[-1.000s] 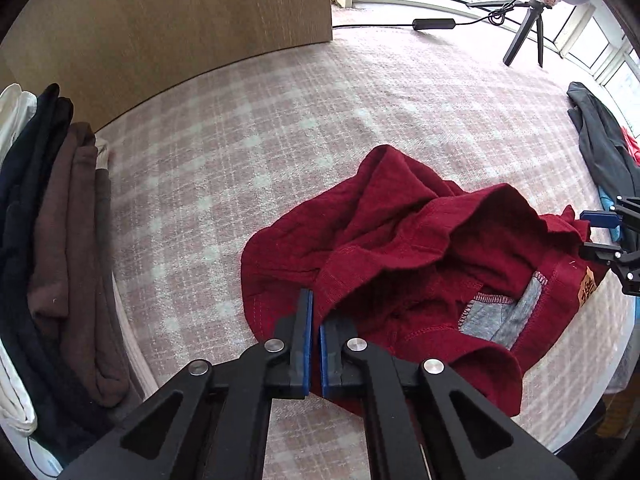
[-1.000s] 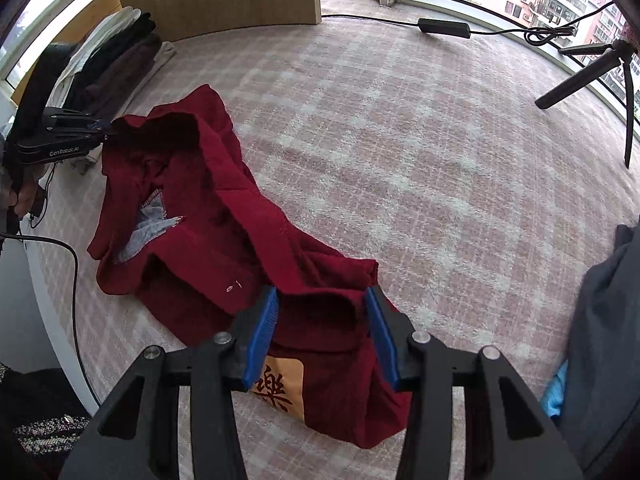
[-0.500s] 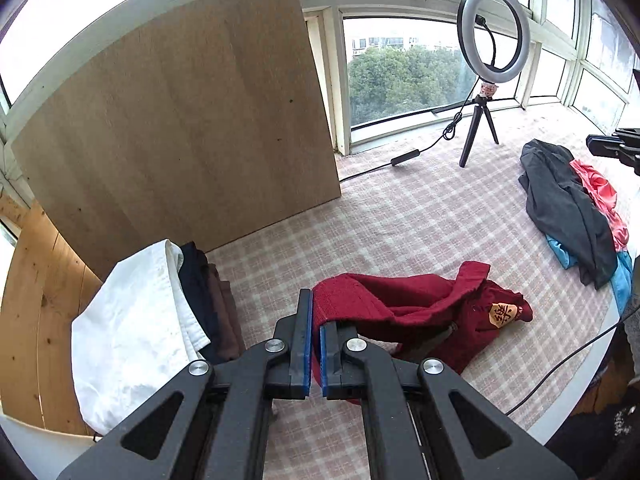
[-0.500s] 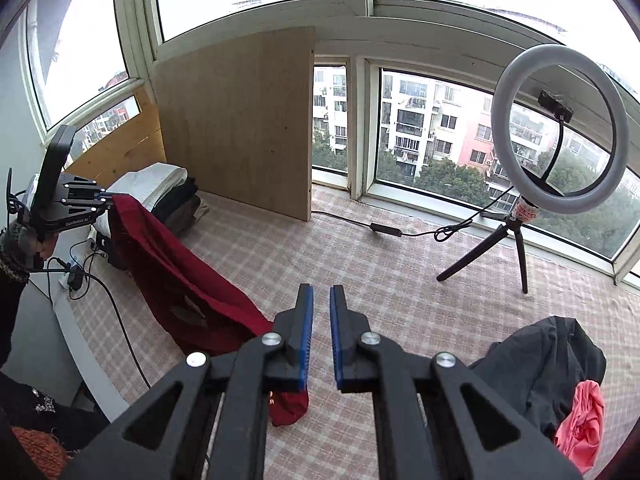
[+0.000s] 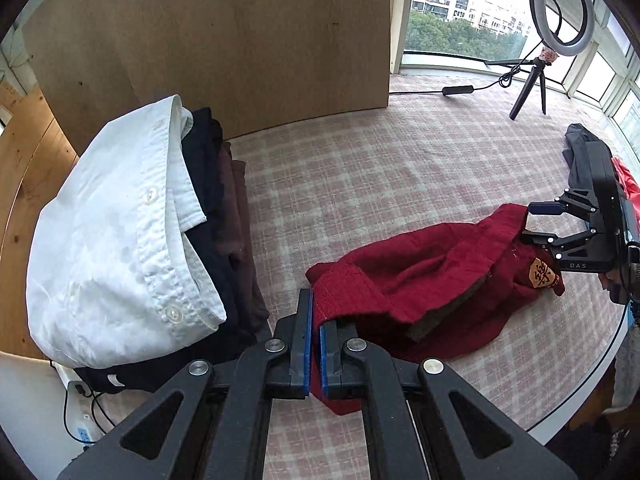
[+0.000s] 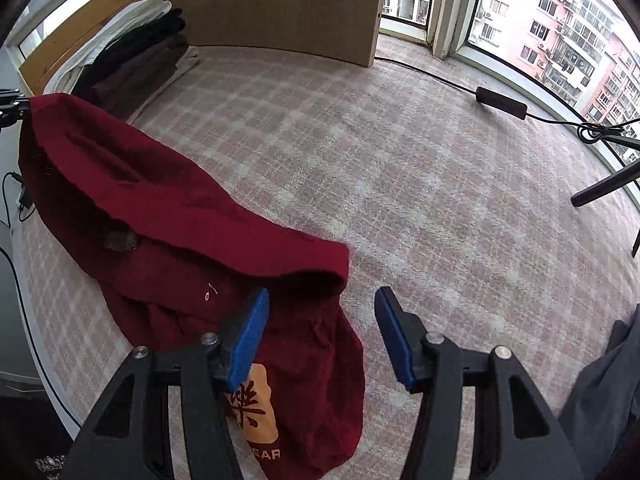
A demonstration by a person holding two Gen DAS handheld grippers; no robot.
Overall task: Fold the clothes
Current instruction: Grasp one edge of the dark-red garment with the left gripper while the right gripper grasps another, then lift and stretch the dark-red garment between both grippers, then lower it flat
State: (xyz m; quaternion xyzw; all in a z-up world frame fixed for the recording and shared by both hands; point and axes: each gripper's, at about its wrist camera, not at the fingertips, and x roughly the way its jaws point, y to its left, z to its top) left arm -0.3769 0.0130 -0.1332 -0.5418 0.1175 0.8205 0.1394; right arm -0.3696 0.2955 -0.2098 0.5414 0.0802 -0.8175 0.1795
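A dark red garment (image 5: 424, 280) with an orange patch (image 5: 542, 274) lies stretched across the checked pink cloth. My left gripper (image 5: 314, 316) is shut on one edge of the red garment and holds it lifted. My right gripper (image 6: 320, 312) is open, its jaws on either side of the garment's (image 6: 180, 216) raised other end, near the orange patch (image 6: 252, 412). The right gripper also shows in the left wrist view (image 5: 536, 222), open around that end.
A stack of folded clothes (image 5: 132, 232), white shirt on top, sits at the left by a wooden board (image 5: 224, 40). A dark grey garment (image 6: 600, 392) lies at the right. A ring light on a tripod (image 5: 560, 12) and a cable (image 6: 500, 102) stand by the window.
Both grippers have come down toward the table. My right gripper, shut half a second ago, has opened around the garment's end. My left gripper still holds the garment.
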